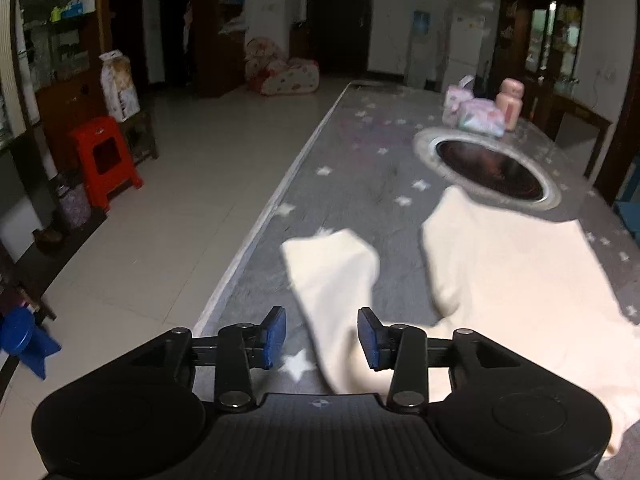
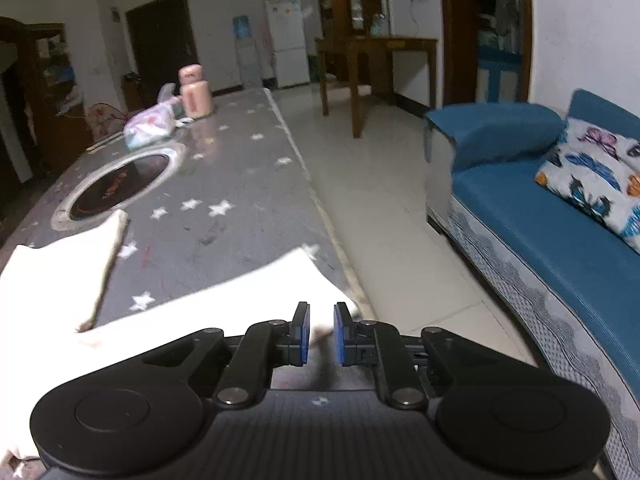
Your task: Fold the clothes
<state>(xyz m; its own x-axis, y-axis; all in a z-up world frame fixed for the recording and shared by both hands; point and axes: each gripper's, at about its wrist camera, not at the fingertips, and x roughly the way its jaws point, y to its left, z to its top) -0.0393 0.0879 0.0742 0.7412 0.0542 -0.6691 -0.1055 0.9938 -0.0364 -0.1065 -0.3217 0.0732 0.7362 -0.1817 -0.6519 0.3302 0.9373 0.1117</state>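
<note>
One cream garment (image 1: 500,272) lies on the near part of the grey star-patterned table (image 1: 360,168), spread flat, not yet folded. Its left sleeve (image 1: 332,280) runs out to the left, well apart from the body; the right sleeve (image 2: 240,292) reaches the table's right edge. No completed fold is visible, so the task is judged to be at an early stage, with sleeve folds and body folds all outstanding.

The left gripper (image 1: 322,338) hangs over the left sleeve with its jaws apart; the cloth lies between the blue pads (image 1: 276,336) but is not pinched. The right gripper (image 2: 321,334) stands over the right sleeve's end, jaws only narrowly apart, with nothing clearly clamped.

Count: one garment, two grippers, one round inset plate (image 1: 490,168) in the table, one pink bottle (image 1: 511,104) at the far end.
</note>
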